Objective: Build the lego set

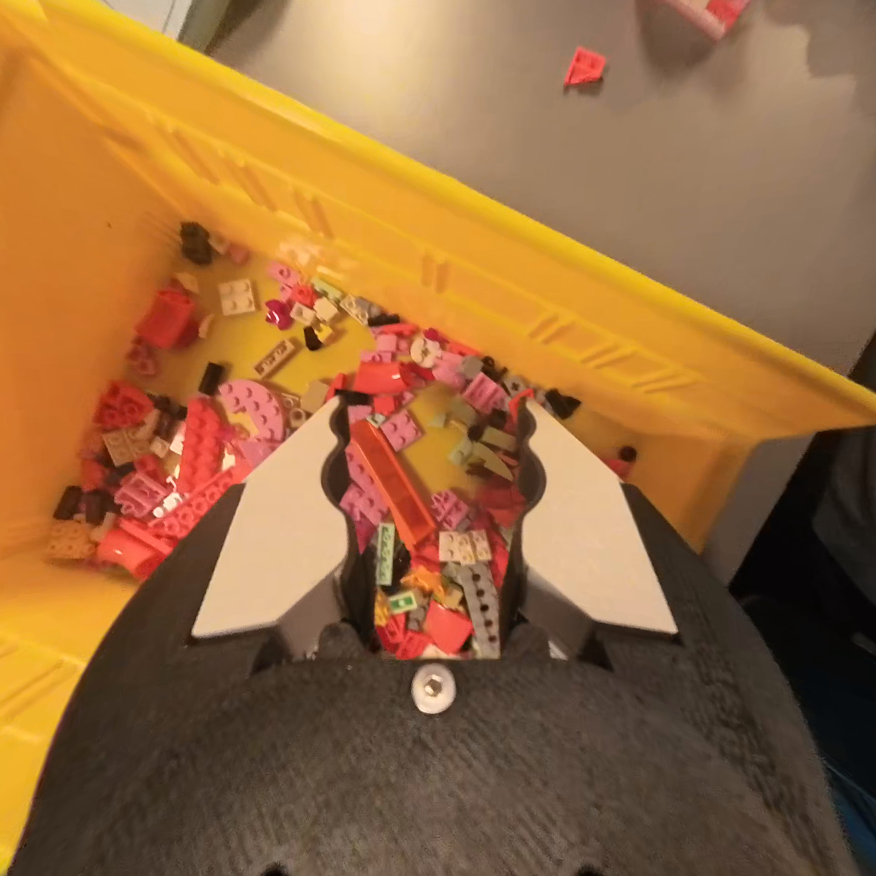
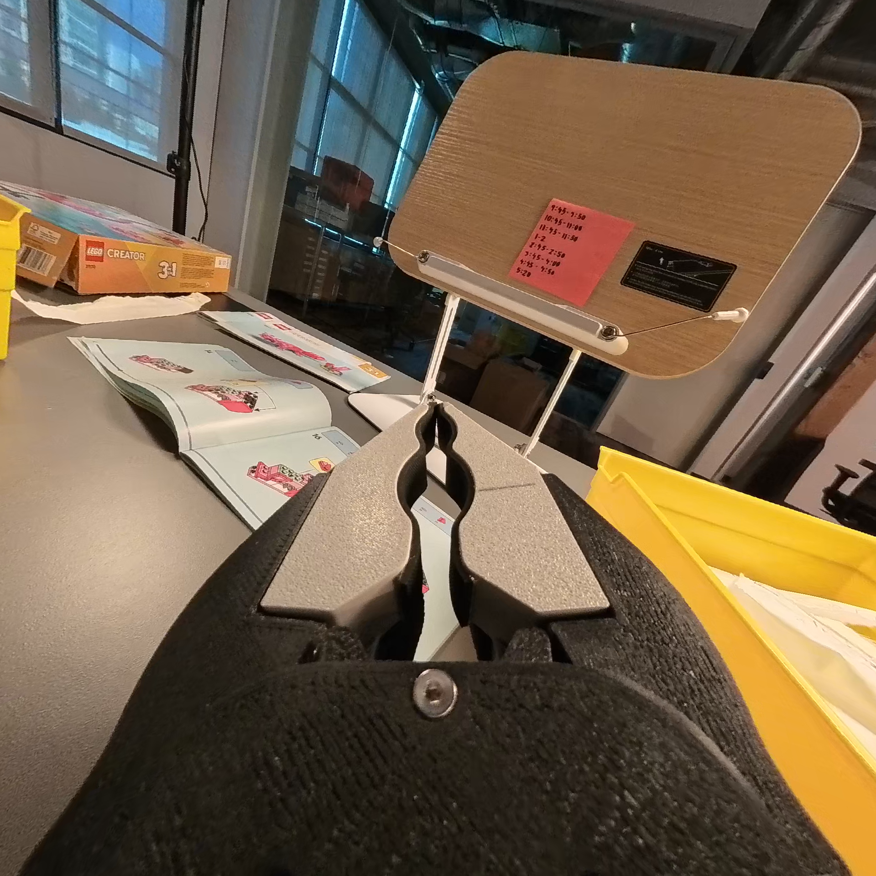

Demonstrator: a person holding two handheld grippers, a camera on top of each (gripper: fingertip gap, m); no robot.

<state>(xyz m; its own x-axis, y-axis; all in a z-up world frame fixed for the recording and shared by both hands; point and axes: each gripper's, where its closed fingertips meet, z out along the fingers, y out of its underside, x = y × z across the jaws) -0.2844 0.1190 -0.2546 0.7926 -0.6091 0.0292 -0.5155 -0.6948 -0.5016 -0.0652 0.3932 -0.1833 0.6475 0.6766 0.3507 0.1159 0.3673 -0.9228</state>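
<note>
Yellow bin (image 1: 426, 227), red and pink bricks (image 1: 208, 441)

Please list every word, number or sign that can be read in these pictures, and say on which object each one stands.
I do not copy out writing; these things bear it:
Orange cardboard box: printed brand, numbers, a barcode.
Pink sticky note on the wooden board: handwritten lines.
Black label beside it: too small to read.
Open booklet: printed step numbers.
Second booklet: too small to read.
Bricks in the yellow bin: nothing legible.

Black textured gripper (image 2: 435, 407) bodies, grey fingers (image 2: 360, 521), silver screws.
</note>
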